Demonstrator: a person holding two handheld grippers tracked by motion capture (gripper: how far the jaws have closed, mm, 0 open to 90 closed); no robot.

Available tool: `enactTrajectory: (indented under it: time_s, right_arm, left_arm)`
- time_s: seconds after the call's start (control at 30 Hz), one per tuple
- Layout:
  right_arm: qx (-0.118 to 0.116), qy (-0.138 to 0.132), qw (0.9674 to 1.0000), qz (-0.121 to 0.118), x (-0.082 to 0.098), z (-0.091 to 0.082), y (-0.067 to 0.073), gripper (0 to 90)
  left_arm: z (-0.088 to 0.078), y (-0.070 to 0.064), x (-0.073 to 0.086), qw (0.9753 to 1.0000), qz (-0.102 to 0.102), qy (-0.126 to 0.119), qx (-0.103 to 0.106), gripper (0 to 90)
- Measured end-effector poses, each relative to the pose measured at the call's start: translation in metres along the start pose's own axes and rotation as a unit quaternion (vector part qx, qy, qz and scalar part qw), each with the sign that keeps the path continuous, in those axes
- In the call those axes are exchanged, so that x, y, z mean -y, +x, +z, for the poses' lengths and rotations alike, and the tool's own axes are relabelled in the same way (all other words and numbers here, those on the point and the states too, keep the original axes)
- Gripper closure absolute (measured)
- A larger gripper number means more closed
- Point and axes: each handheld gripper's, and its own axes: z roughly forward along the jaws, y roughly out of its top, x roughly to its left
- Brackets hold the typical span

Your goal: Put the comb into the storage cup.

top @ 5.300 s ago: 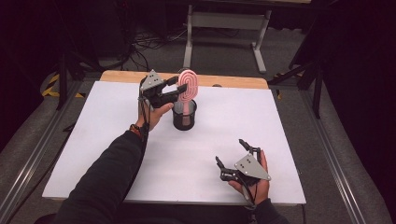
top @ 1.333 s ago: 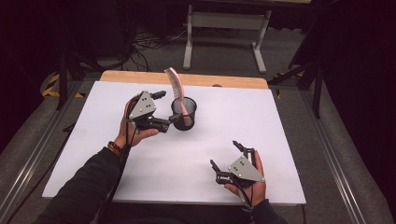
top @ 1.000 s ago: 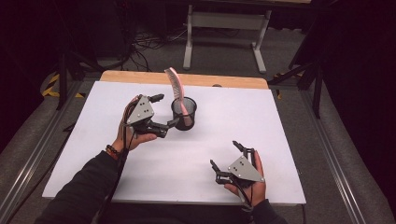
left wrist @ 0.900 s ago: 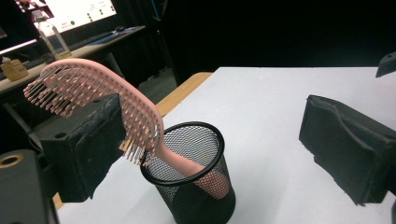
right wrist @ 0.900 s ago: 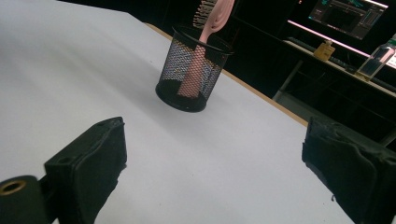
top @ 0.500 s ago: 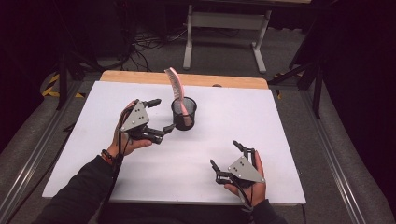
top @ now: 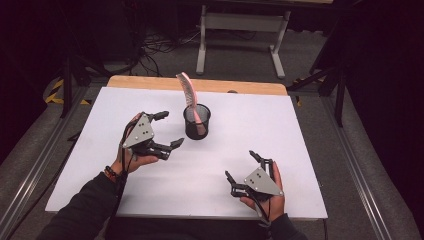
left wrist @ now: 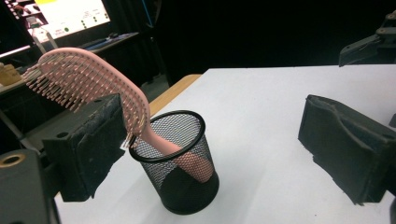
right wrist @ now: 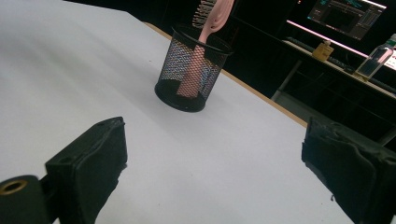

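Broadly, the white-topped desk (top: 300,150) carries one black wire-mesh cup (top: 197,121), centre of the high view. Pink plastic hairbrush (top: 186,90) stands in it handle-down, head leaning over the rim toward upper left. Judged step: drawing clear; best done low and slow, without clipping the cup. Left gripper (top: 166,130), left of centre, hand tilted, fingers spread and empty. Right gripper (top: 243,167), lower right, on the desk, fingers also apart, empty.
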Motion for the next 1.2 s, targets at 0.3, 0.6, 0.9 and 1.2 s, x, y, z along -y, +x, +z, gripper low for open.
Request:
enactTrajectory:
  time_s: [0.3,0.6,0.9,1.2]
  right_arm:
    - [0.0,-0.001,1.0,0.0,0.0,0.0,0.0,7.3]
    - [0.0,-0.002,1.0,-0.001,0.0,-0.001,0.0,7.4]
    - [0.0,-0.006,1.0,0.0,-0.002,-0.002,0.0,7.3]
    - [0.001,-0.007,1.0,-0.001,-0.002,-0.003,-0.001,7.3]
  left_arm:
    - [-0.004,-0.003,0.004,1.0,0.001,0.004,0.001,8.5]
    - [-0.008,-0.007,0.01,0.9998,0.015,0.016,-0.001,8.5]
    - [-0.016,-0.013,0.013,0.9995,0.024,0.022,0.003,8.5]
    - [-0.021,-0.013,0.021,0.9991,0.025,0.033,0.003,8.5]
